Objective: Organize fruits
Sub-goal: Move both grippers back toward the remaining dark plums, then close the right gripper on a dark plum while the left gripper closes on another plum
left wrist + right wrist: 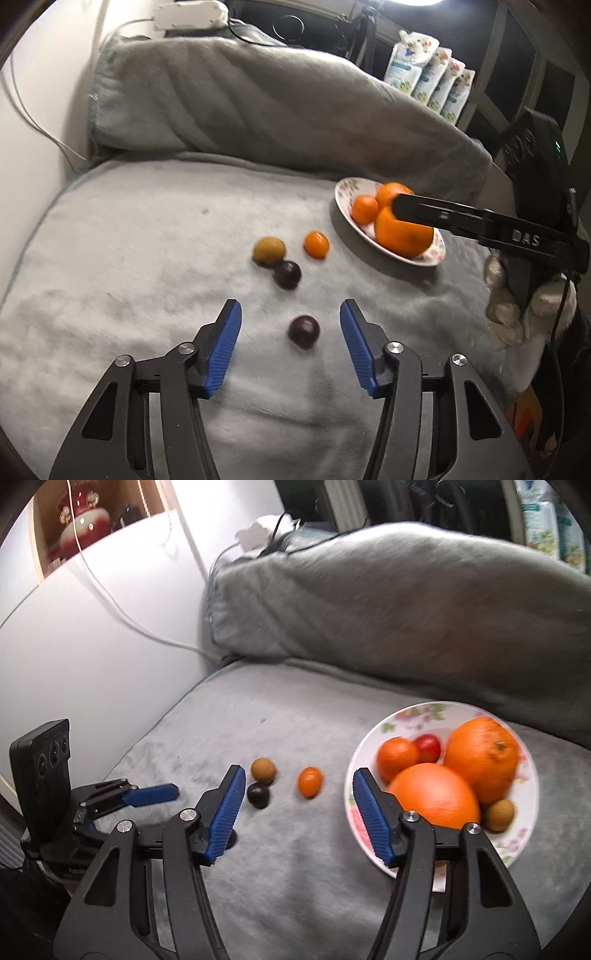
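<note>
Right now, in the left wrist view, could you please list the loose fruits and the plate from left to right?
Brown fruit → upper dark plum → nearer dark plum → small orange fruit → floral plate, which holds the oranges.

only readable text is "DAS" in white on the black right gripper (400, 206) arm, right side of the left wrist frame.

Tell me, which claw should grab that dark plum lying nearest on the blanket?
Probably the left claw: it is open and the dark plum lies right between its fingertips. The right claw hangs open by the plate, farther away.
</note>
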A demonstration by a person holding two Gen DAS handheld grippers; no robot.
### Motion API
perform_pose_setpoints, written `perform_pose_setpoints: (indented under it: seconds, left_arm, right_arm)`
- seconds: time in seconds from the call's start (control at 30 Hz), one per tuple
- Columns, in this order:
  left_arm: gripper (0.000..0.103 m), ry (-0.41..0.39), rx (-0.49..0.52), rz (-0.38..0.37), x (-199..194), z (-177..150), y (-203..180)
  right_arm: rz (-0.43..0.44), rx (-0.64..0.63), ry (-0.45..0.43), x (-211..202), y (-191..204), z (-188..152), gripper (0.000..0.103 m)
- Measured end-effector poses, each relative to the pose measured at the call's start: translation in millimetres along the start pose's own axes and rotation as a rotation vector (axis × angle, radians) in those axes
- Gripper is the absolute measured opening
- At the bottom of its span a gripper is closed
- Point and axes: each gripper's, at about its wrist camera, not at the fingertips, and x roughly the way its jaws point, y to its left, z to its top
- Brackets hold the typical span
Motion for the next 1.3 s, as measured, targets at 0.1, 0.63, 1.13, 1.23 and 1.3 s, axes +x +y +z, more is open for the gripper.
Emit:
perform_pose_setpoints:
  seconds: [0.1, 0.63, 1.13, 1.23, 1.3]
  left_arm:
    - [0.048, 0.025, 0.006, -0.012, 9, -4, -4]
    - [0.039, 0.088, 0.018, -0.020, 37, -10, -6]
    - [0.028, 0.112, 0.031, -0.020, 53, -7, -7]
    - [0.027, 0.115, 0.034, -0.018, 52, -7, -6]
    - [0.026, 0.116, 0.037, -0.017, 53, -7, -7]
  right_arm:
    - [0.037, -0.009, 0.046, 17, 6, -1, 0.054]
    - [0.118, -0.014, 0.206, 83, 24, -7, 0.035]
    - [0.116, -0.004, 0.254, 110, 20, -12, 0.031]
    - [0.119, -0.007, 0.256, 111, 20, -12, 0.030]
    - [0.121, -0.010, 0.257, 112, 21, -13, 0.029]
